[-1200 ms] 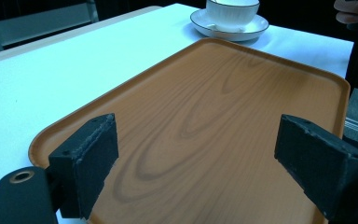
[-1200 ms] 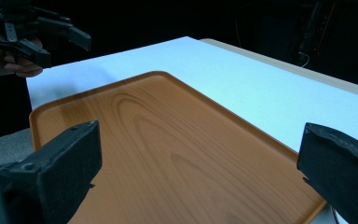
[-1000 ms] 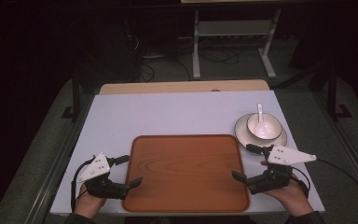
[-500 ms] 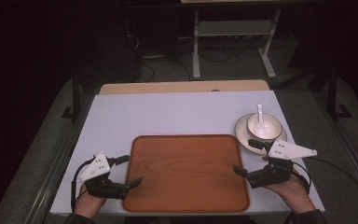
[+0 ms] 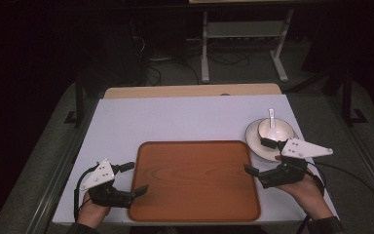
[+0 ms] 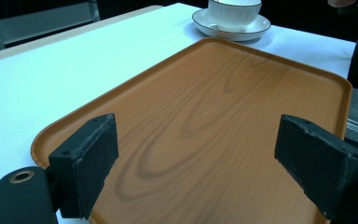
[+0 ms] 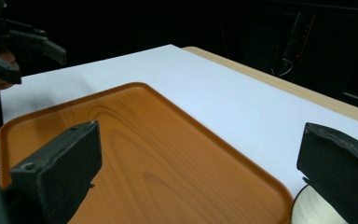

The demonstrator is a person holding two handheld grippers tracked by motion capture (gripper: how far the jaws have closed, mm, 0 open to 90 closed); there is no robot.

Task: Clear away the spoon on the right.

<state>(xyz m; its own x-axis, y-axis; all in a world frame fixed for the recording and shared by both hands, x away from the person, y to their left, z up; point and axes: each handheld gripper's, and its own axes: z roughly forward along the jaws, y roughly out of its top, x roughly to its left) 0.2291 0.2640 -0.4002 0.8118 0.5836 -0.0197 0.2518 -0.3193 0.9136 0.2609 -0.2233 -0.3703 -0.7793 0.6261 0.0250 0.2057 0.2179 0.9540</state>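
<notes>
On the saucer, a cup holds a spoon.

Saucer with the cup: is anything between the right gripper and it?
Nothing visible. The right gripper is open right beside the saucer holding the cup and spoon; the tray lies on its other side.

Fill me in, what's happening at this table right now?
A person holds a gripper in each hand at either side of a wooden tray on the white table. The left gripper is open at the tray's left edge; the right gripper is open between the tray's right edge and a saucer carrying a cup with a spoon. Neither grips anything yet.
</notes>
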